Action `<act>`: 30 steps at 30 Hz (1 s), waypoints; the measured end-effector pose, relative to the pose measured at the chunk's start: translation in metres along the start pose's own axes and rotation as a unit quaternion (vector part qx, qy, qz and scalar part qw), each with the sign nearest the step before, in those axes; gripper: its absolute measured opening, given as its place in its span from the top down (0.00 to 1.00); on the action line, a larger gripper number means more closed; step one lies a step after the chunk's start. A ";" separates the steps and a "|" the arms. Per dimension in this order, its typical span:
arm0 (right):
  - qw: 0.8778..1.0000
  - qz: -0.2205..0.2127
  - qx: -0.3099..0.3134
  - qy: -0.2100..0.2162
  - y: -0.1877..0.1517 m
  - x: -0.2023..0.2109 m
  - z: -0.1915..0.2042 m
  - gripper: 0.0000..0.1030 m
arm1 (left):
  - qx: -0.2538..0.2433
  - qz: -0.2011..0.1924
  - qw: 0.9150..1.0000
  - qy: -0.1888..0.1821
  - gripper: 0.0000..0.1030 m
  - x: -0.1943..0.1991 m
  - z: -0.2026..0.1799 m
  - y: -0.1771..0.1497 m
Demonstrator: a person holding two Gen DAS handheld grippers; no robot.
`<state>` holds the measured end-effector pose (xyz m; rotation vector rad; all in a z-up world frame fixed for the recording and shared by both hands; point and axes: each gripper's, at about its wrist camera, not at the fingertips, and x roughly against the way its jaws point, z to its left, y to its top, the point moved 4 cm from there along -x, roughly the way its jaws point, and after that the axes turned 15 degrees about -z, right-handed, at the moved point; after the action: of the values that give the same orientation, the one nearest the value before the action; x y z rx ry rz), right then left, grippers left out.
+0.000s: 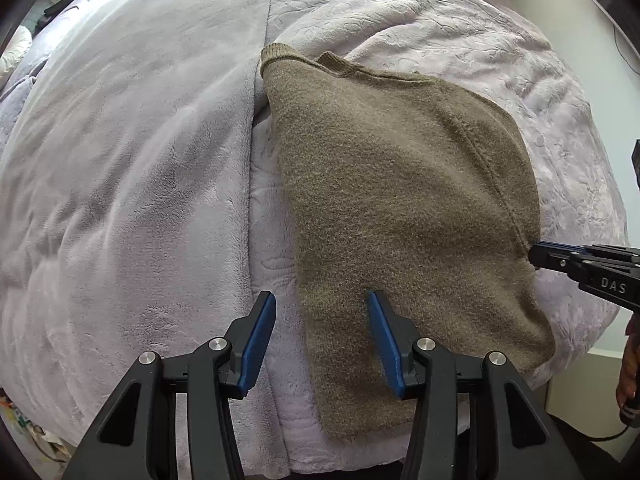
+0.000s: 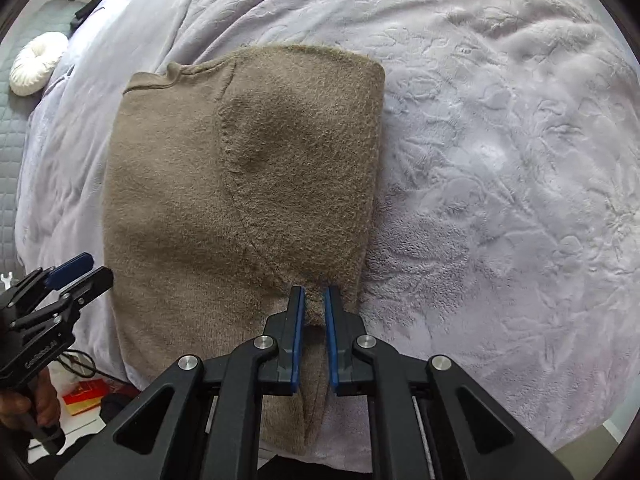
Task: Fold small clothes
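Note:
A taupe knit sweater (image 1: 400,180) (image 2: 180,200) lies flat on a lilac blanket, with a sleeve part (image 2: 304,152) folded over its body. My right gripper (image 2: 314,290) points down at the near right edge of the sweater and is shut on a pinched ridge of the knit. The left wrist view shows that gripper (image 1: 534,254) clamped at the sweater's right edge. My left gripper (image 1: 321,296) (image 2: 96,267) hangs open above the sweater's near left edge. One of its fingers is over the blanket, the other over the knit, and nothing is pinched between them.
The plush lilac blanket (image 1: 120,160) (image 2: 500,160) covers the bed all around. A white round cushion (image 2: 38,64) lies at the far left. A red box (image 2: 86,396) sits on the floor below the bed's near edge. A hand (image 2: 36,404) holds the left gripper's handle.

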<state>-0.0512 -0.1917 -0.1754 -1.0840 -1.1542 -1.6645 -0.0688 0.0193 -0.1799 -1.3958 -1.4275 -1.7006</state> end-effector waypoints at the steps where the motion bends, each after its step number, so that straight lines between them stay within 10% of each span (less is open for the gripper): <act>1: 1.000 0.000 0.000 -0.001 0.000 0.003 -0.001 0.90 | 0.001 0.000 1.000 -0.001 0.51 -0.001 0.000 0.000; 30: 0.999 0.003 -0.043 0.003 0.003 0.025 -0.001 0.88 | 0.000 0.009 1.000 -0.013 0.51 0.010 -0.001 0.008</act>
<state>-0.0556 -0.1977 -0.1512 -1.1346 -1.0820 -1.7256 -0.0656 0.0179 -0.1680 -1.4328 -1.4245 -1.6761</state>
